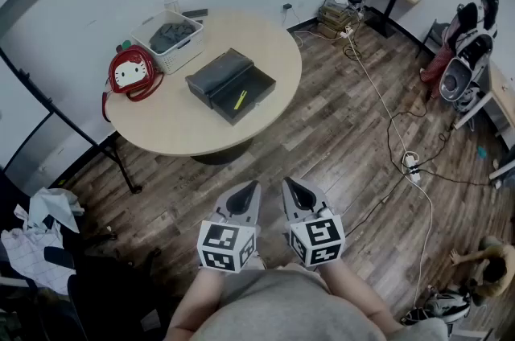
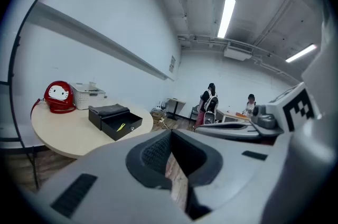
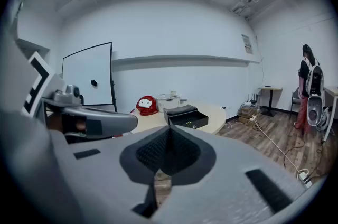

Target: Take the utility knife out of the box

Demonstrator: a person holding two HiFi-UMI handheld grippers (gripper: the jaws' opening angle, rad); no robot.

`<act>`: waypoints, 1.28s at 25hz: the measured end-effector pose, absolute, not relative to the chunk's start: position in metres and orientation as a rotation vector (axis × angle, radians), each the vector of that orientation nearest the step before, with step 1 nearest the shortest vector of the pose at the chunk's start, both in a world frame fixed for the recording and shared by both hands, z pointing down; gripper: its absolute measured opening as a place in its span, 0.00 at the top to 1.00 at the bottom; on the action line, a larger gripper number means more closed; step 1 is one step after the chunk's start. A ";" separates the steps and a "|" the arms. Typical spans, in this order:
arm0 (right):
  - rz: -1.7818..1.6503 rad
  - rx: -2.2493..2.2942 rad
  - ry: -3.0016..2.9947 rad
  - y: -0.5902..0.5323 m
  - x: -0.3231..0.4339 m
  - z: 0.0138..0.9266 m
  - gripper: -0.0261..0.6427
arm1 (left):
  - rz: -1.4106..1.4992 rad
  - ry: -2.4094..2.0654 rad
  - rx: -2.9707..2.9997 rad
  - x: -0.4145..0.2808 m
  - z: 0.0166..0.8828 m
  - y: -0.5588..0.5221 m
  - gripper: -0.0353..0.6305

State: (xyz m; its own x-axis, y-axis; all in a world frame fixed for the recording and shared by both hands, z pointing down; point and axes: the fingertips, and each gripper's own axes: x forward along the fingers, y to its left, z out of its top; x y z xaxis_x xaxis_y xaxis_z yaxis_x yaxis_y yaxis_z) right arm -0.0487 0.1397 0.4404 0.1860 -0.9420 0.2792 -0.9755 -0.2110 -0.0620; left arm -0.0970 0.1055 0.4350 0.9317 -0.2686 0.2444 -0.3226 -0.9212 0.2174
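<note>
The round table (image 1: 181, 130) occupies the upper left of the head view. An open black box (image 1: 216, 74) sits near the table's middle. The utility knife (image 1: 241, 100) lies in the box's open compartment, towards the right of the box, as a slim yellow bar set at a slant. A red bag (image 1: 131, 74) and a white basket (image 1: 170, 38) stand to the left of the box, apart from it. The left gripper (image 1: 245, 193) and right gripper (image 1: 296, 188) are at the lower centre of that view, over the wooden floor and well apart from the table. Each gripper view shows its jaw tips brought together with nothing between them. The left gripper view places the box (image 2: 112, 119) and knife (image 2: 121, 126) at the left of the frame, and the right gripper view places them just above its jaw tips. Assessment: the knife is likely light and rigid, with a smooth casing that could slip. A hold across the narrow middle of the handle appears soundest. The compartment walls leave limited room, so an approach from above with jaws parted only a little is advisable. No extended blade can be made out.
</note>
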 end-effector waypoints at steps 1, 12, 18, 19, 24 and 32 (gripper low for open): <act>0.384 2.321 -1.889 0.145 -0.051 0.438 0.96 | 0.316 -0.441 2.839 -0.099 0.435 0.110 0.94; 0.379 2.314 -1.920 0.160 -0.071 0.435 0.96 | 0.293 -0.422 2.841 -0.115 0.430 0.129 0.94; 0.373 2.314 -1.950 0.138 -0.071 0.432 0.96 | 0.288 -0.391 2.840 -0.111 0.433 0.113 0.94; 0.366 2.313 -1.956 0.133 -0.071 0.431 0.96 | 0.289 -0.390 2.837 -0.111 0.434 0.108 0.94; 0.357 2.292 -1.980 0.104 -0.069 0.430 0.96 | 0.285 -0.399 2.823 -0.107 0.439 0.079 0.94; 0.369 2.269 -2.011 0.069 -0.069 0.427 0.96 | 0.282 -0.385 2.814 -0.103 0.438 0.050 0.94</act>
State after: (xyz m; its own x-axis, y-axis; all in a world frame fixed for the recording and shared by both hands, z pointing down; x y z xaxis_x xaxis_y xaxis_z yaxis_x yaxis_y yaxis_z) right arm -0.0689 0.0695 0.4272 0.1058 -0.9658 0.2367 -0.9869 -0.1311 -0.0937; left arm -0.1028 0.0500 0.4382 0.9452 -0.2323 0.2292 -0.2885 -0.9233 0.2538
